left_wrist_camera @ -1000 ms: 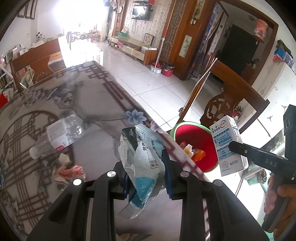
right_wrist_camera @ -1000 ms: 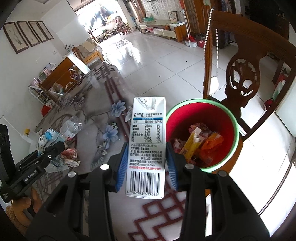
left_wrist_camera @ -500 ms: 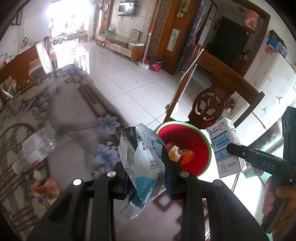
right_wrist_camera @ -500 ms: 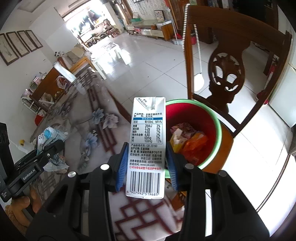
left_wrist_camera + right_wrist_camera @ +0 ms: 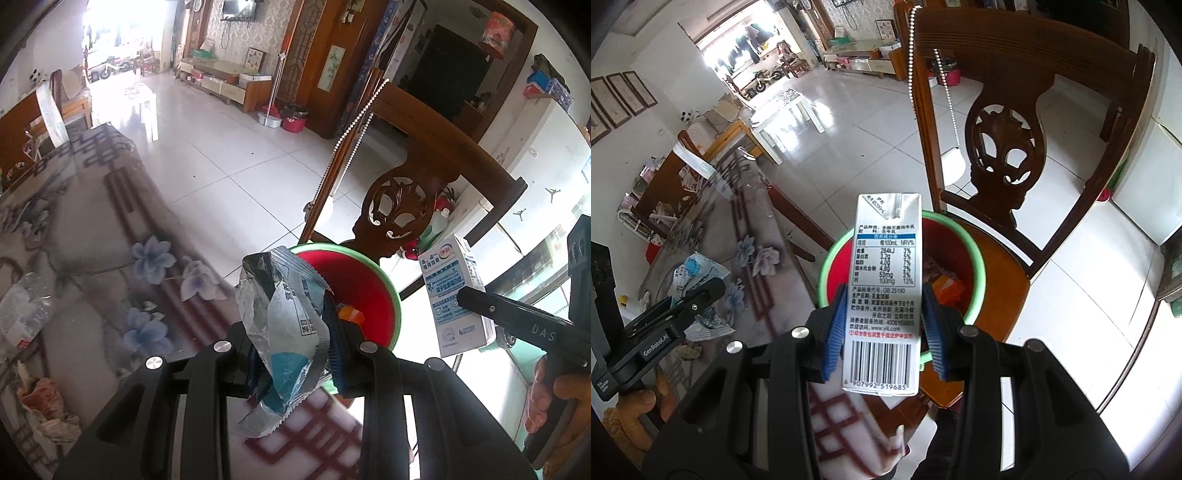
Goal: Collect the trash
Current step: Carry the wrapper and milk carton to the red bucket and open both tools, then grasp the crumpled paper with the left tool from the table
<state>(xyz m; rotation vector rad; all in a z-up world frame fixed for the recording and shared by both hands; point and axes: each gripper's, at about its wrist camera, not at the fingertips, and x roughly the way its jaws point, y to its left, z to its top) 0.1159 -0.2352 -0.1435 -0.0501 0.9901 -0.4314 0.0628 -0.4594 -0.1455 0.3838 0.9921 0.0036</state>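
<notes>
Over the near table edge, I held both pieces of trash short of the red bin (image 5: 975, 258), which sat on the wooden chair (image 5: 1027, 155) just beyond. My left gripper (image 5: 291, 347) pinched a crumpled foil wrapper (image 5: 284, 317); my right gripper (image 5: 882, 325) clamped an upright milk carton (image 5: 886, 280) by its sides. Both pointed steeply down. To drop cleanly, I judged each should clear the green rim before letting go.
</notes>
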